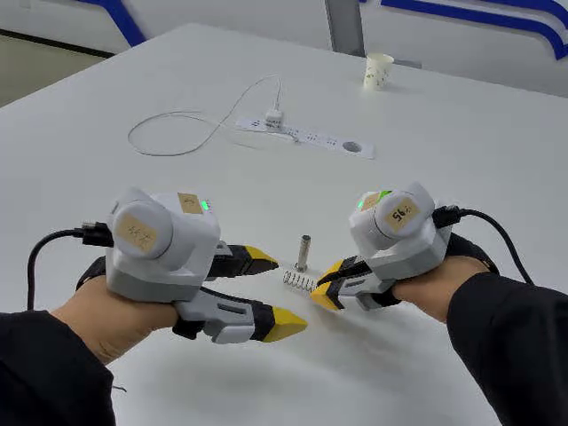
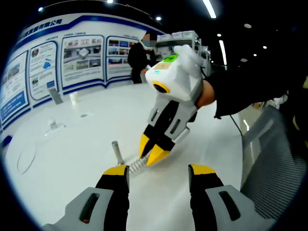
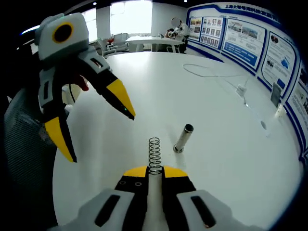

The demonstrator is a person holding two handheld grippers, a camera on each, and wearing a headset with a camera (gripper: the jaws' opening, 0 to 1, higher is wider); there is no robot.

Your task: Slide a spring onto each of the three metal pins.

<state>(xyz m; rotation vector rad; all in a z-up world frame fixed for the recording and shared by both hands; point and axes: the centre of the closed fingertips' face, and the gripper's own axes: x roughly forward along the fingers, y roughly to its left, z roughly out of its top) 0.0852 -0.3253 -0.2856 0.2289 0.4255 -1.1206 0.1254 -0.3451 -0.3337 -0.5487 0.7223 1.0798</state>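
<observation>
- The near end of the spring (image 3: 154, 153) is hidden between the yellow tips of the right tongs (image 3: 155, 172). These are clenched on it, and the rest of the coil sticks straight out ahead of them.
- Whether the spring's free end touches the bench (image 1: 266, 195) is hard to make out. It sits low, just beside the foot of the metal pin (image 1: 303, 252).
- In the left gripper view, one tip of the left tongs (image 2: 159, 171) covers part of the spring.
- The metal pin stands upright on the bench, between the two tongs and apart from both.
- The left tongs are released, their jaws spread wide with nothing between them, and their tips point toward the spring from the left.
- The left hand (image 1: 98, 315) and the right hand (image 1: 435, 284) grip the tool bodies from behind. The dark sleeves are cut off at the lower edge of the head view.
- Farther back on the bench lie a power strip (image 1: 302, 136) with a looped white cable (image 1: 195, 124), and a paper cup (image 1: 378, 71) stands beyond them.
</observation>
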